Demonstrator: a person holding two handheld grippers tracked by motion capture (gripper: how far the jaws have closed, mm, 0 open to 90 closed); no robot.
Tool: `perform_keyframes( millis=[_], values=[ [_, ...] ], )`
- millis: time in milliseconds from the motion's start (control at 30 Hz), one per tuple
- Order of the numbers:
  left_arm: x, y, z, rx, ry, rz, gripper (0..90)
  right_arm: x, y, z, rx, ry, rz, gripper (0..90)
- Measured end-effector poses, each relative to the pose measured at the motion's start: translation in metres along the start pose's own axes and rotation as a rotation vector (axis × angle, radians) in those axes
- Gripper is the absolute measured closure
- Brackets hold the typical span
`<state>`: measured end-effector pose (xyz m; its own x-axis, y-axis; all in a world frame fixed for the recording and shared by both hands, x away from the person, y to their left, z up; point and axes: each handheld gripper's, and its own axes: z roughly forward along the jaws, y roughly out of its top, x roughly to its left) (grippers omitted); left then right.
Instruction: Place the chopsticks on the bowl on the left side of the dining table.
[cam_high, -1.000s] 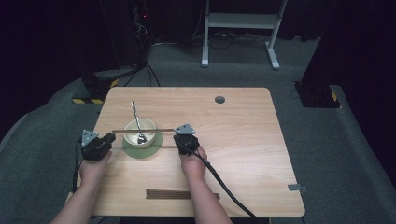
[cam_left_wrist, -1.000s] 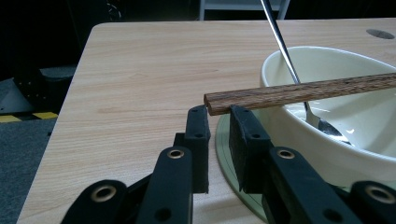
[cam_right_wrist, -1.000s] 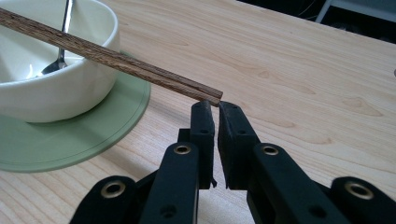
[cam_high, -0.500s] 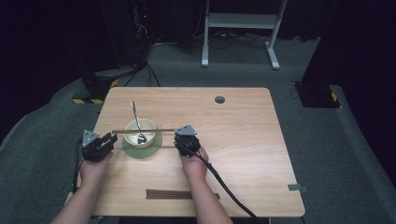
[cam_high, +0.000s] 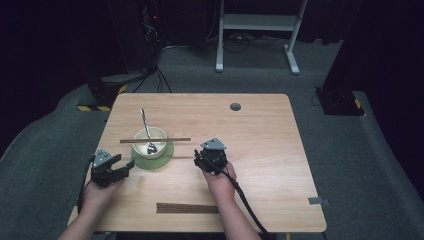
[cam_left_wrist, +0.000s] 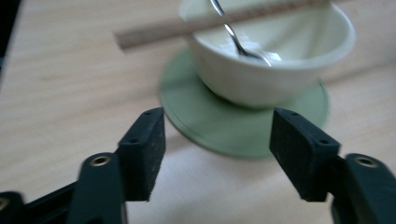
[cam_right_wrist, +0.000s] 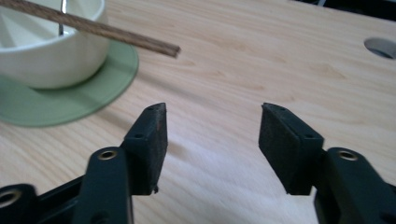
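A pale bowl (cam_high: 151, 141) stands on a green saucer (cam_high: 165, 154) at the table's left. A metal spoon (cam_high: 144, 126) leans in the bowl and a wooden chopstick (cam_high: 177, 139) lies across its rim. My left gripper (cam_high: 126, 169) sits just left of the saucer, its jaws having just been opening, with nothing between them. In the left gripper view the left gripper (cam_left_wrist: 217, 140) faces the bowl (cam_left_wrist: 280, 60) and saucer (cam_left_wrist: 205, 116). My right gripper (cam_high: 199, 159) is right of the saucer, its jaws also just opened and empty. The right gripper (cam_right_wrist: 212, 126) points over bare wood beside the saucer (cam_right_wrist: 84, 93).
More dark chopsticks (cam_high: 187, 207) lie near the front edge between the person's forearms. A round cable hole (cam_high: 235, 106) sits at the back of the wooden table (cam_high: 270, 150). Dark floor, cables and a metal stand surround the table.
Both grippers have drawn back from the saucer, the left one to the left and nearer the person, the right one to the right. Their jaws have opened. Bowl and saucer stay put.
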<state>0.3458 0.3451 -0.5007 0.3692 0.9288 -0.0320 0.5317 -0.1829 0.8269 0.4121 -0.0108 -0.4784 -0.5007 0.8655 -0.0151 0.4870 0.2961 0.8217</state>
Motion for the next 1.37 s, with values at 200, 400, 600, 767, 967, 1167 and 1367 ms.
perform_keyframes(
  millis=[200, 400, 600, 767, 967, 1167, 1367],
  values=[
    [-0.022, -0.017, -0.004, 0.097, -0.021, 0.051, 28.8, -0.028, -0.021, -0.025, 0.008, 0.0, 0.03, 30.1],
    [-0.032, -0.034, -0.008, 0.151, -0.01, 0.055, 23.2, -0.079, -0.056, -0.053, 0.057, -0.055, 0.002, 28.6],
    [-0.033, -0.04, -0.008, 0.153, 0.026, 0.025, 15.2, -0.127, -0.091, -0.081, 0.095, -0.119, 0.069, 29.0],
    [-0.034, -0.039, -0.007, 0.154, 0.023, 0.027, 14.5, -0.14, -0.109, -0.085, 0.154, -0.125, 0.097, 27.5],
    [-0.033, -0.039, -0.006, 0.162, 0.002, 0.036, 11.3, -0.138, -0.114, -0.083, 0.159, -0.093, 0.078, 25.7],
    [-0.033, -0.039, -0.006, 0.164, -0.003, 0.04, 10.1, -0.139, -0.115, -0.084, 0.163, -0.1, 0.082, 22.7],
    [-0.033, -0.038, -0.005, 0.167, -0.007, 0.045, 9.3, -0.138, -0.114, -0.083, 0.164, -0.108, 0.088, 22.5]
  ],
)
